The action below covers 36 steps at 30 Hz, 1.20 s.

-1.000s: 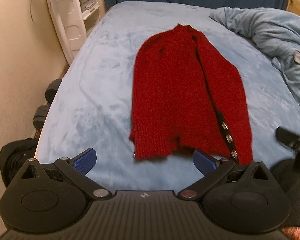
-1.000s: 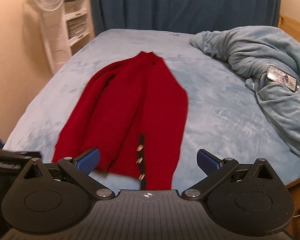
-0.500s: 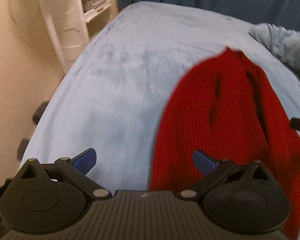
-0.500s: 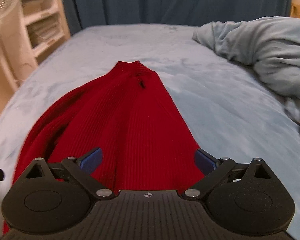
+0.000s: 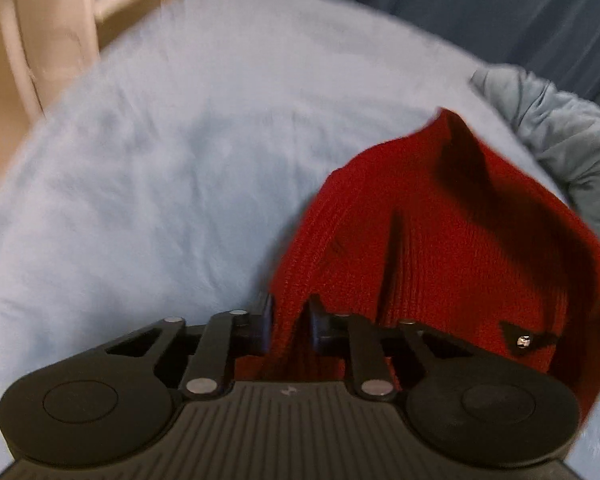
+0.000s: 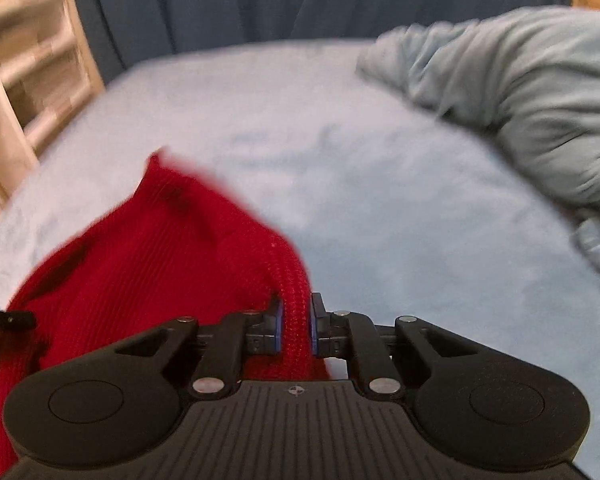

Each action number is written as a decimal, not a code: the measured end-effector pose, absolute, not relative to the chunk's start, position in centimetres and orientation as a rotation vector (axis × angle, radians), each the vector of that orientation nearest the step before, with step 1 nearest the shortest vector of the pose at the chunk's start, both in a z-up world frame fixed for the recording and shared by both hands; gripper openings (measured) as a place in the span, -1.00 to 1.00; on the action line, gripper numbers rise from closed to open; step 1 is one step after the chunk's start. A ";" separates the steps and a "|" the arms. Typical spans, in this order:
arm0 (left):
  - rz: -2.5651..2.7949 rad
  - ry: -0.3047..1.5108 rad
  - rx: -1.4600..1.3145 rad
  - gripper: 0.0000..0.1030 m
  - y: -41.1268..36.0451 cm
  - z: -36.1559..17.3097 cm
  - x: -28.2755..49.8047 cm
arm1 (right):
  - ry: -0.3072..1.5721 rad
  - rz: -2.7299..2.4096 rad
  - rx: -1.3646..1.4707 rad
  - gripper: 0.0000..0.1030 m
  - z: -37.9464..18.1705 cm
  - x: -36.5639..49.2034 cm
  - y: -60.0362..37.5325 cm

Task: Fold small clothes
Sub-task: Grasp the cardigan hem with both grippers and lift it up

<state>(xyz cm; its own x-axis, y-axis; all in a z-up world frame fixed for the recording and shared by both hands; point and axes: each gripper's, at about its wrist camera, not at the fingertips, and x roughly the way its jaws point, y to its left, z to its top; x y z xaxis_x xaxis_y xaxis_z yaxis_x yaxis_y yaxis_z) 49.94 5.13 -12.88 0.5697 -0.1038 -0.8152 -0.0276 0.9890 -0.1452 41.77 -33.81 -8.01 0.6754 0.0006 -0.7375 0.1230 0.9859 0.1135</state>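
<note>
Left gripper [image 5: 288, 322] closing on red cardigan [image 5: 440, 240] edge, right gripper [image 6: 294, 326] closing on the opposite edge, hem hidden, blurred bed [image 6: 380, 200] beneath, both jaws wide a second ago.

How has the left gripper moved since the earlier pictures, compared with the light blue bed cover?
Yes. The left gripper has moved forward over the light blue bed cover; its jaws are closing on the red knitted cardigan.

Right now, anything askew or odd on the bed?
Nothing alarming. The red cardigan is bunched and lifted where the left gripper and right gripper are closing on its edges. A blue blanket lies crumpled beside it.
</note>
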 end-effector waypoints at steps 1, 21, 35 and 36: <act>-0.032 0.929 -0.129 -0.70 5.7 -11.3 48.7 | 0.798 -0.070 0.169 -0.78 -6.2 40.1 -35.0; -0.054 0.188 -0.091 -0.73 14.9 25.1 8.4 | -0.061 -0.002 0.084 -0.90 26.8 -2.0 -38.4; -0.097 0.290 -0.117 -0.73 14.8 24.8 11.3 | -0.056 -0.006 0.128 -0.90 28.7 1.2 -42.1; -0.090 0.335 -0.118 -0.73 14.9 23.2 14.0 | -0.008 -0.007 0.136 -0.90 27.4 4.3 -42.5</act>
